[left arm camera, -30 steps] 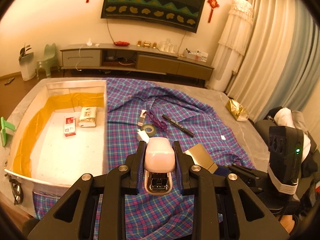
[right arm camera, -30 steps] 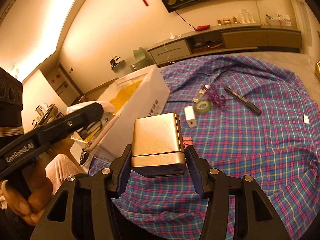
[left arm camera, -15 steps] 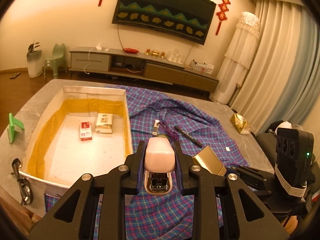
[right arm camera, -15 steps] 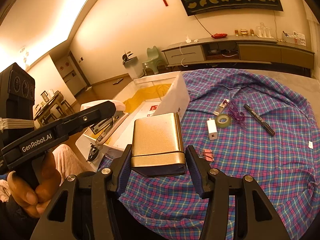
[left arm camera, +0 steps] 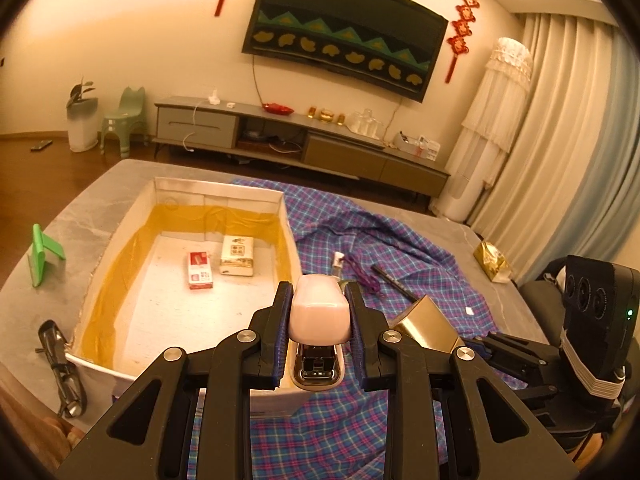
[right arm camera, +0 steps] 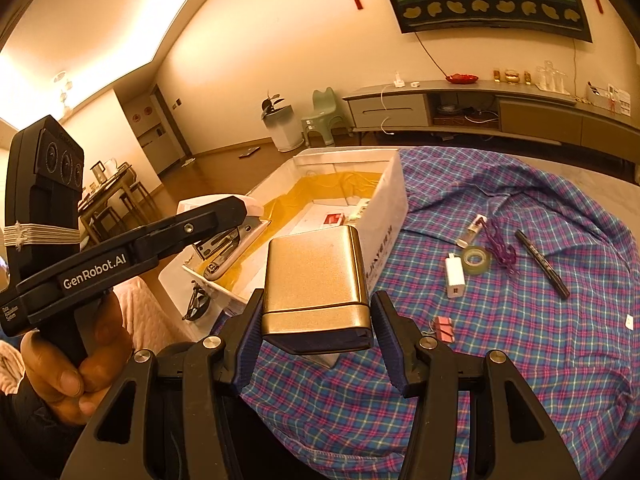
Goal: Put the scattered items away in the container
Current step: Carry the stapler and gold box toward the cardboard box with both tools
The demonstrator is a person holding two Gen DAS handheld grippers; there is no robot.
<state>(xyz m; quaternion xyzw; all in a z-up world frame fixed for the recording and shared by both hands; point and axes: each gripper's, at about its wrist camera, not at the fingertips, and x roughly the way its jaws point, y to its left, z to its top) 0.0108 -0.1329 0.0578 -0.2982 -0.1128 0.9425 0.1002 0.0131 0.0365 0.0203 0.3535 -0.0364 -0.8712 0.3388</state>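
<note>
Stapler (left arm camera: 318,316) with a pale pink top clamped between the narrow-set fingers of the left gripper (left arm camera: 319,330), its metal nose toward the camera. In the left wrist view it now sits over the near right corner of the white container (left arm camera: 280,204); a second earlier it hung over the plaid cloth (left arm camera: 420,264) to the right of that box, so the left hand has travelled toward the container. The right wrist view confirms this: the left gripper (right arm camera: 236,224), gripped by a bare hand (right arm camera: 72,364), now holds the stapler (right arm camera: 228,248) above the yellow-lined interior, whereas earlier it stood short of the near wall.

Gold box (right arm camera: 316,276) pinched between the wider-set fingers of the right gripper (right arm camera: 316,320), above the cloth (right arm camera: 520,360) just beside the container's (right arm camera: 384,216) long wall. The grip is unchanged from the earlier frames, and more of the container's inside is now visible than before. In the left wrist view the gold box (left arm camera: 426,326) appears just right of the stapler.

Inside the container lie a red packet (left arm camera: 200,270) and a cream packet (left arm camera: 237,255), side by side, both unmoved. Items on the cloth, likewise unmoved: a white charger (right arm camera: 455,276), tape roll (right arm camera: 476,260), purple cord (right arm camera: 500,244), black pen (right arm camera: 542,264), small tube (right arm camera: 474,228) and pink clips (right arm camera: 442,326). Eyeglasses (left arm camera: 60,360) rest on the grey tabletop (left arm camera: 80,220) outside the container's left wall.
</note>
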